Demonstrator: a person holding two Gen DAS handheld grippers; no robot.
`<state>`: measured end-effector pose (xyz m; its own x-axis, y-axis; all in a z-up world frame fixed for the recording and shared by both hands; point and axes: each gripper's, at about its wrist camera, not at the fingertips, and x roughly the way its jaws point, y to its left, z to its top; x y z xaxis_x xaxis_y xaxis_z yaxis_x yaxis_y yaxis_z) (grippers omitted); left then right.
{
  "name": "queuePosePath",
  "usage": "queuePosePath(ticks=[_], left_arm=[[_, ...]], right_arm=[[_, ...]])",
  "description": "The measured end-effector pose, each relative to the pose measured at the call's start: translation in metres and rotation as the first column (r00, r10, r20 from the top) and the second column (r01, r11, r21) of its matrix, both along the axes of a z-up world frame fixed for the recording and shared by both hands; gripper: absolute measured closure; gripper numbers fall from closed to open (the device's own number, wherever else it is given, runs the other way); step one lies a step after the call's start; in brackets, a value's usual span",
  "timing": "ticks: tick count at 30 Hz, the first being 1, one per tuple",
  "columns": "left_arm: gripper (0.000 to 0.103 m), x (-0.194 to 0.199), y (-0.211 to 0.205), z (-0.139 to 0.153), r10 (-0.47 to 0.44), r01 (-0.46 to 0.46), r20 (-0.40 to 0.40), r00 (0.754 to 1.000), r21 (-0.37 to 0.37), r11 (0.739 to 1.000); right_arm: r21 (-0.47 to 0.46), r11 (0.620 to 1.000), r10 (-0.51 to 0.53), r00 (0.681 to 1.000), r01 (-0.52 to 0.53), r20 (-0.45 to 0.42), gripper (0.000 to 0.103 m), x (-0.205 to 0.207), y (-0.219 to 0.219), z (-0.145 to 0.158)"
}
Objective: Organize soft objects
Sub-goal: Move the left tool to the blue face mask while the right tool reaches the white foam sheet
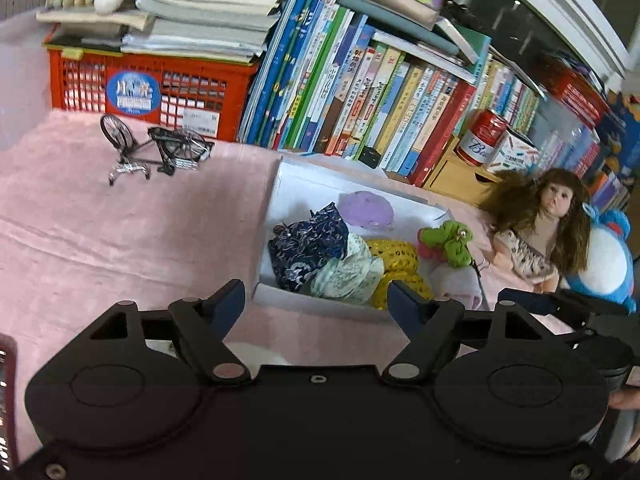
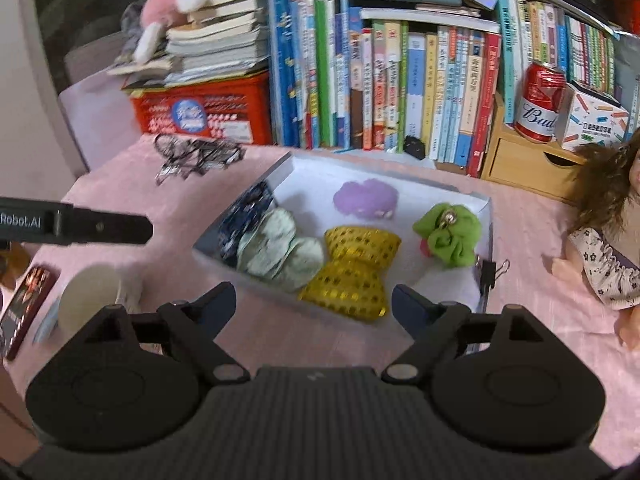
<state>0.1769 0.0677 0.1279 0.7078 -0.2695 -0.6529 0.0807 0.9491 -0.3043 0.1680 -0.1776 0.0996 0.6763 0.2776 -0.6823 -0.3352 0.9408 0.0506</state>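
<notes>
Right wrist: gold bow (image 2: pixel 349 272) lies lengthwise toward the camera.

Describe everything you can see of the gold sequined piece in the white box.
The gold sequined piece is a soft, shiny yellow fabric item covered in round sequins, pinched at the middle like a bow or small cushion. It lies at the near side of the white box, its lower end draped over the near wall onto the pink cloth. The pale green floral fabric presses against its left side. The green plush sits to its right, apart. Neither gripper touches it.
</notes>
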Motion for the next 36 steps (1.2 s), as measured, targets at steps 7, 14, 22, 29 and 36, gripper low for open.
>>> queuePosePath(ticks=[7,14,22,29,36], left_arm=[[0.024,-0.034,0.015,-0.001,-0.014,0.012,0.042,0.999,0.063,0.998],[0.021,-0.073,0.04,-0.004,-0.004,-0.009,0.087,0.996,0.146,0.989],[0.02,-0.111,0.078,-0.025,0.045,-0.067,0.1,0.994,0.224,0.972],[0.02,-0.128,0.094,-0.062,0.067,-0.087,0.084,0.994,0.27,0.959],[0.026,-0.123,0.102,-0.093,0.105,-0.112,0.043,0.994,0.254,0.961]], right_arm=[[-0.047,0.998,0.049,0.998,-0.051,-0.046,0.009,-0.019,0.009,-0.004],[-0.155,0.982,0.093,0.992,-0.106,-0.089,0.008,-0.024,0.023,-0.009],[-0.258,0.95,0.139,0.978,-0.176,-0.155,0.004,-0.021,0.042,-0.019],[-0.342,0.913,0.166,0.967,-0.224,-0.192,0.004,-0.022,0.061,-0.032],[-0.407,0.886,0.134,0.963,-0.222,-0.232,0.004,-0.009,0.069,-0.047]])
